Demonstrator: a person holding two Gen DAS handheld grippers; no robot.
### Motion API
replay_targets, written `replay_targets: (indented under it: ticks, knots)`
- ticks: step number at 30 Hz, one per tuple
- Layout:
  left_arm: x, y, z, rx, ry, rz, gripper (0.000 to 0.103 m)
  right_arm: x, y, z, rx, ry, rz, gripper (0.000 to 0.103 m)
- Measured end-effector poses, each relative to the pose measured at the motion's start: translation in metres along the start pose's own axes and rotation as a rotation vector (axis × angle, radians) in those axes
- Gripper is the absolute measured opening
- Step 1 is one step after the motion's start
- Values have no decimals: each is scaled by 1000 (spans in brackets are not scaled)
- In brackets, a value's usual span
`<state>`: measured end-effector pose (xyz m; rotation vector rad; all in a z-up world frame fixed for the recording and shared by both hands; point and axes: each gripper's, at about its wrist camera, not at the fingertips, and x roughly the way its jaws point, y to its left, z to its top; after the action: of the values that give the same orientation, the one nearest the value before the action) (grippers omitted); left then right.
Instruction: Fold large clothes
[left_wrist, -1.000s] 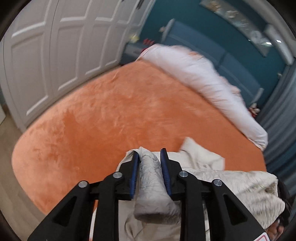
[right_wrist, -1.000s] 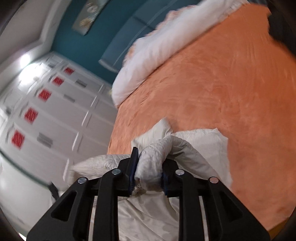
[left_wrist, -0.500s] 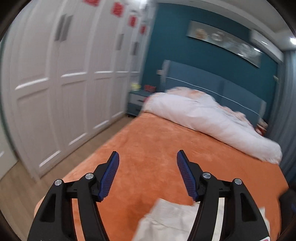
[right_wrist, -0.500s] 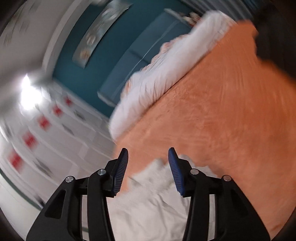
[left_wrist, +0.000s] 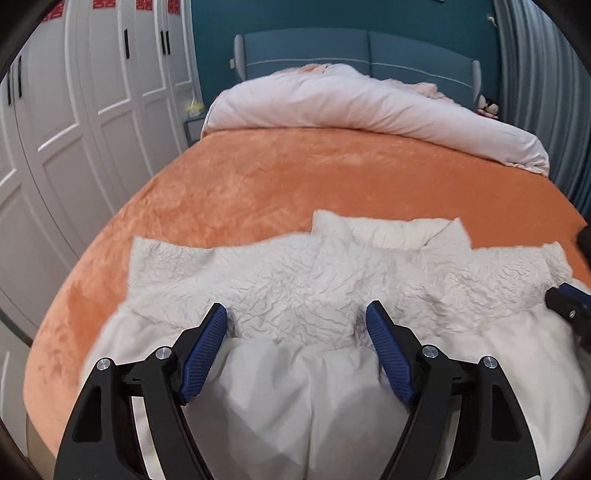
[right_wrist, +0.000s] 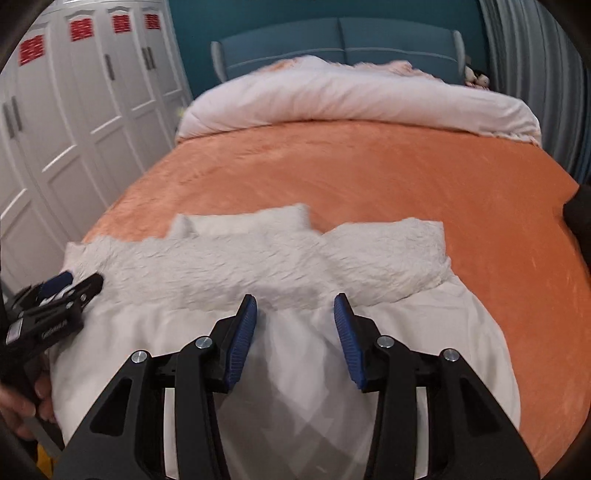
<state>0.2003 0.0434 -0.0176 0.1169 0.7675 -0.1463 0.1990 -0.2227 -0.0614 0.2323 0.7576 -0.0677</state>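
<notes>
Orange bed (left_wrist: 258, 177) carries the cream quilted jacket (left_wrist: 332, 280) spread at its foot edge; left gripper (left_wrist: 297, 332) and right gripper (right_wrist: 295, 317) hover spread, empty, so a shallow regrasp risks pinching only one layer.

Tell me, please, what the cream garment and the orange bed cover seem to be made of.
Cream garment: the upper part looks like crinkled, padded fabric with fine creases; the lower part looks smooth and slightly shiny, perhaps a lining. Orange bed cover: it looks like soft plush or fleece, with a matte, brushed nap.
</notes>
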Motion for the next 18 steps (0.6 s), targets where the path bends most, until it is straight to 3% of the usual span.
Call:
replay_targets:
  ticks: [6,18]
  knots:
    - [32,-1,-3,-61,31,-7,84,29,-23,-7,67,30,15,41]
    - [53,-9,-17,-81,-30,16,86,56,-21,-24,93,6,32,43]
